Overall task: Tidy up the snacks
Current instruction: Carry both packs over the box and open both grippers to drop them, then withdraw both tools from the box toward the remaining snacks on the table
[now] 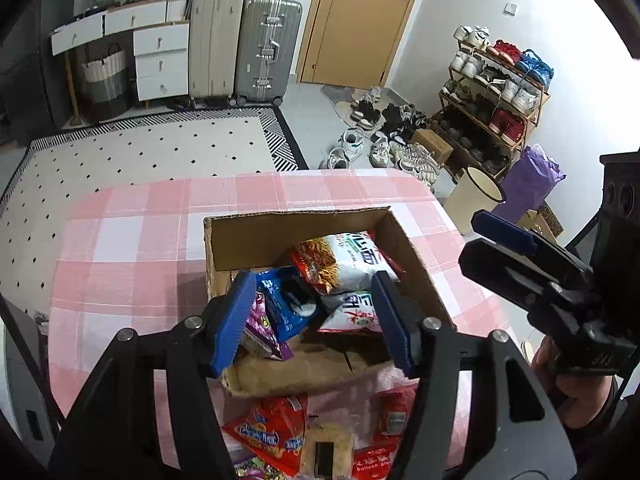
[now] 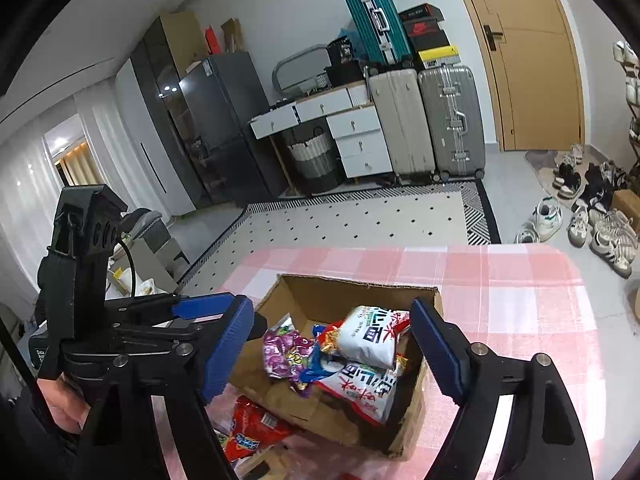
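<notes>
Both grippers hang with jaws apart, gripping nothing: left gripper (image 1: 312,320), right gripper (image 2: 332,352). Just beyond their fingertips sits an open cardboard box (image 1: 296,236) holding crinkled white (image 1: 344,262), blue (image 1: 286,304) and purple (image 2: 286,352) snack packets; red packets (image 1: 268,432) lie beneath the left gripper.

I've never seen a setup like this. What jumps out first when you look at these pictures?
An open brown cardboard box on the pink checked tablecloth, stuffed with snack bags, a white noodle packet on top. Blue-padded black grippers, left and right, frame it with jaws open and empty. More red snack packets lie outside, nearer the camera.
</notes>
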{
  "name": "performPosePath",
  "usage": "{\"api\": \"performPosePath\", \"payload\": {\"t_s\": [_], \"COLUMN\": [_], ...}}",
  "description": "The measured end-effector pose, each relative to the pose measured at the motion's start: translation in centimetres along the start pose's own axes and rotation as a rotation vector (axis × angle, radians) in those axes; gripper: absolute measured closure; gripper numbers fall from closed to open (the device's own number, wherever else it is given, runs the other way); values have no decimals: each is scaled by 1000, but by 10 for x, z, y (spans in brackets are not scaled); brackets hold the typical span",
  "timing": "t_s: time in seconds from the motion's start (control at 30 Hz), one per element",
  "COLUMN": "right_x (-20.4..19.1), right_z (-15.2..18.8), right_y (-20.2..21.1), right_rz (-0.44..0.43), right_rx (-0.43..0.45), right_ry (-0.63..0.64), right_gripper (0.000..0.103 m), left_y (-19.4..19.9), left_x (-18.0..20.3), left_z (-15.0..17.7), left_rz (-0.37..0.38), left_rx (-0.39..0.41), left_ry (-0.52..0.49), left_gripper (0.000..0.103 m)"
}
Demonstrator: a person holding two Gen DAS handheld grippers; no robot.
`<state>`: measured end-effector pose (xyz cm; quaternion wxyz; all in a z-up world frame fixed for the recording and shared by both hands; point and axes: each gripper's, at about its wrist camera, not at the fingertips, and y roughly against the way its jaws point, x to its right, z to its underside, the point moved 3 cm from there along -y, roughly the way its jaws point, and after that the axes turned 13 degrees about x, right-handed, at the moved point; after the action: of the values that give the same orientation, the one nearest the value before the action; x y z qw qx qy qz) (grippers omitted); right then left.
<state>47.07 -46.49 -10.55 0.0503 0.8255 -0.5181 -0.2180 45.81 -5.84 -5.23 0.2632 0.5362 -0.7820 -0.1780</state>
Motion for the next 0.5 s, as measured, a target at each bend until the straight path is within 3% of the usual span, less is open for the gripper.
{"api": "performPosePath", "payload": {"t_s": [0.13, 0.27, 0.5], "right_x": [-9, -19, -39], "right_z": [-5, -5, -3], "right_y": [14, 32, 72], "right_rz": [-4, -13, -35], "right_rx": [23, 40, 79], "right_ry": [5, 23, 39], "right_gripper": [15, 13, 5], "left_y": [25, 50, 99], "left_x": [10, 13, 17], "left_z": [0, -2, 4], "left_rz": [-21, -49, -96], "left_rx": [25, 63, 118], "left_ry": [-20, -19, 5], "left_gripper": [37, 23, 21]}}
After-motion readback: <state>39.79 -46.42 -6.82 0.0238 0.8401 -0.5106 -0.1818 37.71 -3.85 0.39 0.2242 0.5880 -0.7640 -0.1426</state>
